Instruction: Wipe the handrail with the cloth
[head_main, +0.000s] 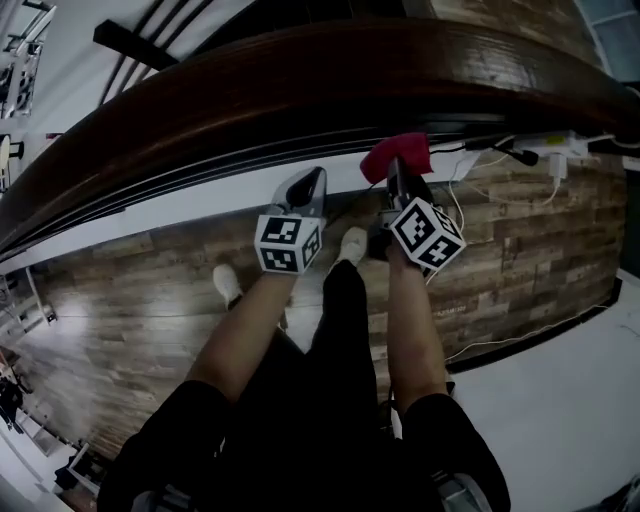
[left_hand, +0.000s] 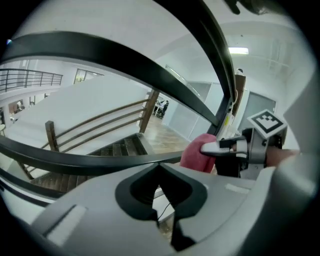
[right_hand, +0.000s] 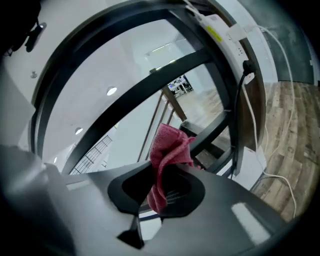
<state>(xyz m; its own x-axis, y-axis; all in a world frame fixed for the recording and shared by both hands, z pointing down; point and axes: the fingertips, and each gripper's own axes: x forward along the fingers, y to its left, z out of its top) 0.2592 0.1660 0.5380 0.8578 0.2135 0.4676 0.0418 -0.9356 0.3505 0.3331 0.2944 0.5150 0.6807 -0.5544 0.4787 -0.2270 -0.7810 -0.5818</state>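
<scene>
Pinching the cloth (head_main: 398, 155) in your right claw (head_main: 395, 178), left claw (head_main: 308, 190) clenched empty, you hover beside the handrail (head_main: 300, 70), wiping apparently unfinished.

A dark, glossy wooden handrail (head_main: 300, 75) is seen curving from 9 to 2 o'clock. A crumpled red cloth (head_main: 398, 156) is held just beneath it near 12 o'clock, clamped in the jaws of the right gripper (head_main: 394, 176).

cloth (head_main: 398, 157) beside handrail (head_main: 300, 70); left hand-held gripper (head_main: 310, 186) left of cloth
</scene>
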